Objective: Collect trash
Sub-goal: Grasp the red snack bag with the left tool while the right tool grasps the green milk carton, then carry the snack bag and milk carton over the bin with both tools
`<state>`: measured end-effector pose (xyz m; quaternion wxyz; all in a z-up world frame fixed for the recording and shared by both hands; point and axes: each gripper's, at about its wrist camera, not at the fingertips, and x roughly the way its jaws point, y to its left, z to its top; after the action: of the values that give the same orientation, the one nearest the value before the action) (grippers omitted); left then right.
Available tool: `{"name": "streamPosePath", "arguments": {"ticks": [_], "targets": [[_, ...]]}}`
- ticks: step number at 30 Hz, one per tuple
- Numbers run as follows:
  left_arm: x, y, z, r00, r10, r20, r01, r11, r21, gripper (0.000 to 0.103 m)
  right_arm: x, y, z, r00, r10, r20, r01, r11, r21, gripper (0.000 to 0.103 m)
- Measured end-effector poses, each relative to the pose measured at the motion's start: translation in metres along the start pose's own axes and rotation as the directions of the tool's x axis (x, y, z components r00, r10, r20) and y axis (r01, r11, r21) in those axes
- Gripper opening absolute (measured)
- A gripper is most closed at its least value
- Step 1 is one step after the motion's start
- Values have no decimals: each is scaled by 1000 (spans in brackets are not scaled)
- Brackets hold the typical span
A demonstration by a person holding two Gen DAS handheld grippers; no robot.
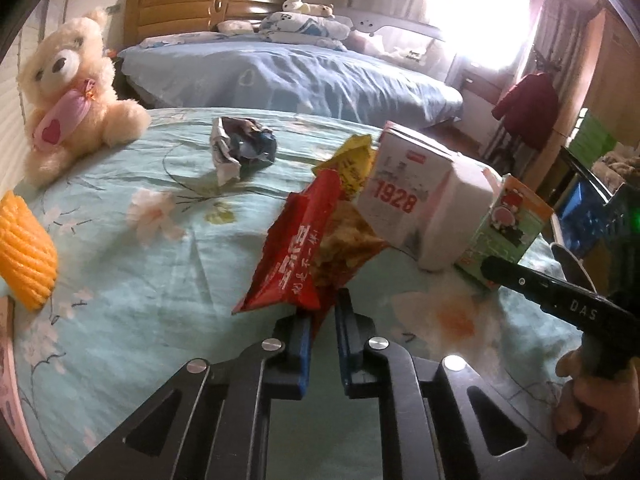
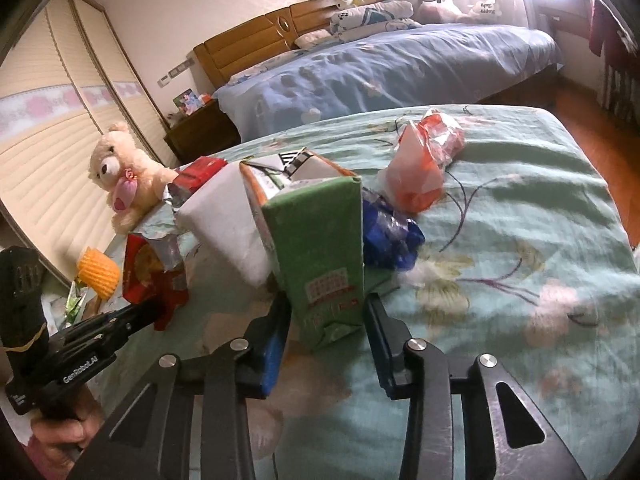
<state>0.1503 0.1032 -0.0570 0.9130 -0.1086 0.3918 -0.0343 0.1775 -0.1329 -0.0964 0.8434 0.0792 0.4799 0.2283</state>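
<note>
A red snack wrapper with a yellow end stands up from the floral bedspread. My left gripper is shut on its lower corner. A green drink carton leans between the fingers of my right gripper, whose pads press on both of its sides. In the left wrist view the same green carton sits right of a white carton marked 1928. A crumpled silver-blue wrapper lies farther back. An orange-and-white plastic bag lies beyond the green carton.
A cream teddy bear sits at the left edge of the bedspread, with an orange ribbed foam piece nearer. A second bed with a blue cover stands behind. A hand holds the right gripper.
</note>
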Motion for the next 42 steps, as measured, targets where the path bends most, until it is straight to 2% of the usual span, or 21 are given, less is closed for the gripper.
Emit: {"name": "streamPosePath", "arguments": {"ticks": [7, 20, 42], "targets": [[-12, -12, -12, 999, -35, 3, 35, 999, 6, 8, -23, -6, -16, 1000, 9, 11, -10, 1000, 15, 37], [-26, -67, -25, 990, -139, -19, 140, 986, 87, 8, -68, -32, -39, 998, -38, 56, 34, 998, 60, 37], [-6, -148, -21, 968, -237, -82, 250, 940, 231, 8, -129, -90, -63, 981, -131, 141, 104, 977, 187, 37]]}}
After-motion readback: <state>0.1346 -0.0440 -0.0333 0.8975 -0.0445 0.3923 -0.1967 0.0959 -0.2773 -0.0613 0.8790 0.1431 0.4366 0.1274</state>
